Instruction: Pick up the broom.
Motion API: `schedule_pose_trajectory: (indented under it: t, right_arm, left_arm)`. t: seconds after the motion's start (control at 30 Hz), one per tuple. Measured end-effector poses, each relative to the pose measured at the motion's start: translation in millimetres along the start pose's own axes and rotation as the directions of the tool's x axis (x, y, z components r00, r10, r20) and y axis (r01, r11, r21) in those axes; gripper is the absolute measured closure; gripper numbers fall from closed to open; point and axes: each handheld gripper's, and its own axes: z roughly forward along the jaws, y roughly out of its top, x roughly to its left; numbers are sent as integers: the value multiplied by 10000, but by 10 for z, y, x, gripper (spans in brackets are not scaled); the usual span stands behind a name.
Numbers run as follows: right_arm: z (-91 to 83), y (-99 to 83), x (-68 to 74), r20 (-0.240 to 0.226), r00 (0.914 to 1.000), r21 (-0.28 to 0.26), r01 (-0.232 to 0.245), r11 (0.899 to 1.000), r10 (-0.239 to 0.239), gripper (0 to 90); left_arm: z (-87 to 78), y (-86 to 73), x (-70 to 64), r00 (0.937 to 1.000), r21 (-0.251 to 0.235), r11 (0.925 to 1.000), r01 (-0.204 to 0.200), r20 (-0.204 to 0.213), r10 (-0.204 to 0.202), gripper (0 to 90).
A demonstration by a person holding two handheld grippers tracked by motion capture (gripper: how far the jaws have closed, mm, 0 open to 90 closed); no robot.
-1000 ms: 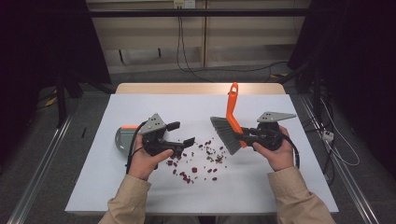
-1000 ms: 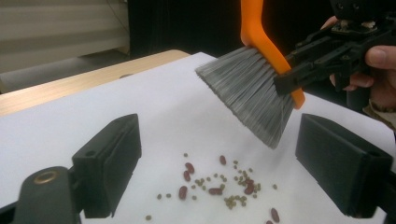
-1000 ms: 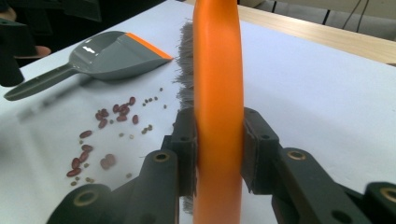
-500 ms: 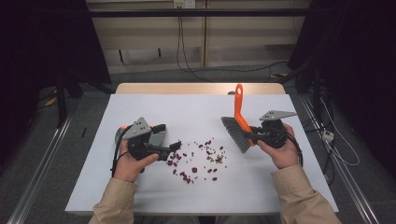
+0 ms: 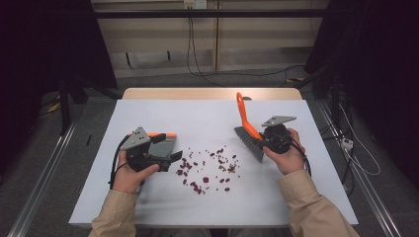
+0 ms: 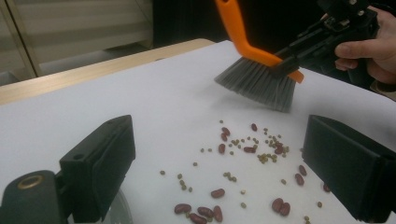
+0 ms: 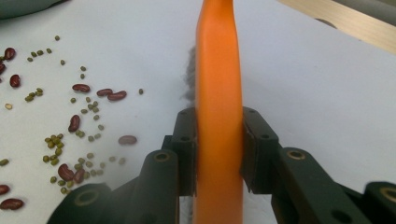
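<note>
Beans lie scattered mid-worktop, right tool clamped on the brush at their 3 o'clock, left tool apart: a hard sweep could fling them past the dustpan.

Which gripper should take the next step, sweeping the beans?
Right. The right gripper is shut on the brush, bristles just right of the scattered beans. The left gripper is open with nothing between its jaws, near the dustpan.
</note>
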Motion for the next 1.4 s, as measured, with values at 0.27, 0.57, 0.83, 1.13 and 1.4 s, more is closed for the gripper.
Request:
schedule_pose_trajectory:
  t: [0.27, 0.57, 0.83, 1.13, 1.4]
  right_arm:
    - [217, 56, 86, -335, 9994, 49, 55, 10000, -53, 708]
    - [265, 0, 78, -666, 9954, -617, -730, 9954, 688, 628]
    - [341, -14, 72, -528, 9951, -731, -878, 9935, 840, 699]
    - [383, -30, 213, -302, 9959, -1104, -882, 9900, 854, 713]
    - [422, -9, 379, -126, 9973, -1246, -729, 9895, 719, 713]
  left_arm:
    - [-36, -32, 37, 9999, -35, 10000, 81, -123, -82, 95]
    - [-43, -36, 43, 9999, -81, 9999, 70, -148, -71, 95]
    - [-55, -40, 52, 9998, -71, 9999, 91, -166, -92, 96]
    - [-81, -43, 67, 9996, -116, 9999, 101, -252, -104, 96]
    - [-100, -48, 78, 9992, -100, 9999, 25, -401, -29, 94]
